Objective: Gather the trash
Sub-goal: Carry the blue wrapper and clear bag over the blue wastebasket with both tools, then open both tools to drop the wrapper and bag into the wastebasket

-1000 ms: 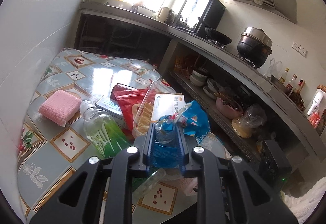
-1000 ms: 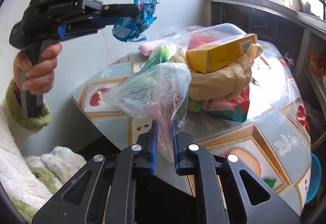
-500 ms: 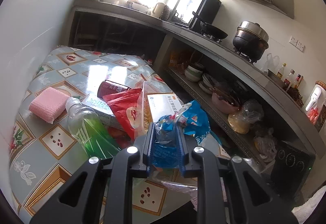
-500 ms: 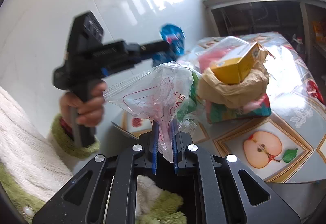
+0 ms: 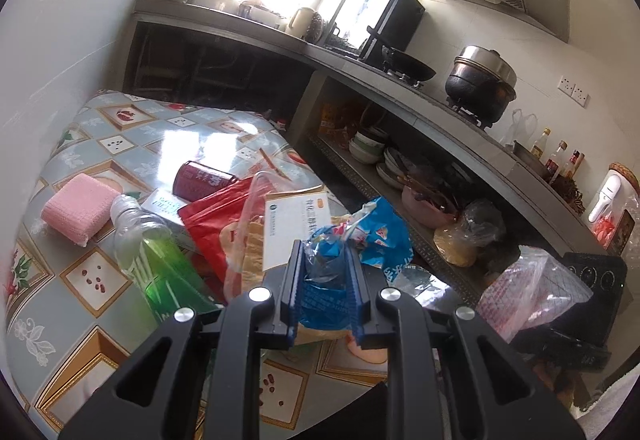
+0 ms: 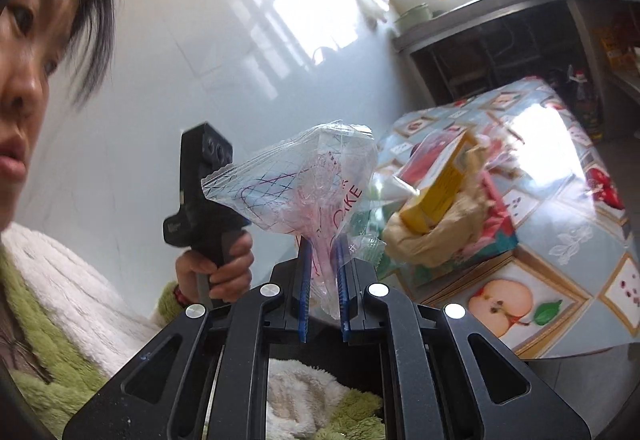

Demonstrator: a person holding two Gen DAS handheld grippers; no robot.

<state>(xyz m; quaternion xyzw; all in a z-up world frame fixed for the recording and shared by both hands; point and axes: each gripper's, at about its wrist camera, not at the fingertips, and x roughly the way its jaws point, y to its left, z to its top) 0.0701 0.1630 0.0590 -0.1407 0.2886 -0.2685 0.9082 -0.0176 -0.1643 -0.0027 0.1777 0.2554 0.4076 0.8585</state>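
Note:
My left gripper (image 5: 325, 252) is shut on a crumpled blue wrapper (image 5: 376, 236), held above the near end of the table. My right gripper (image 6: 323, 244) is shut on a clear plastic bag (image 6: 304, 180) with pink and purple print, its mouth spread upward. That bag (image 5: 532, 288) also shows at the lower right of the left wrist view. In the right wrist view, a hand holds the left gripper's handle (image 6: 208, 200) just behind the bag, and its fingers are hidden by the bag.
On the fruit-patterned table (image 5: 92, 292) lies a pile: a green bottle (image 5: 156, 260), a pink sponge (image 5: 78, 208), a red can (image 5: 200, 178), a red bag (image 5: 216, 216), and a yellow box (image 6: 440, 184) on a brown paper bag (image 6: 436, 236). Kitchen shelves (image 5: 400, 176) stand to the right.
My right gripper has risen and rolled with the clear bag, swinging left so a person now shows. The bag has come into the left wrist view. The left gripper drifted slightly.

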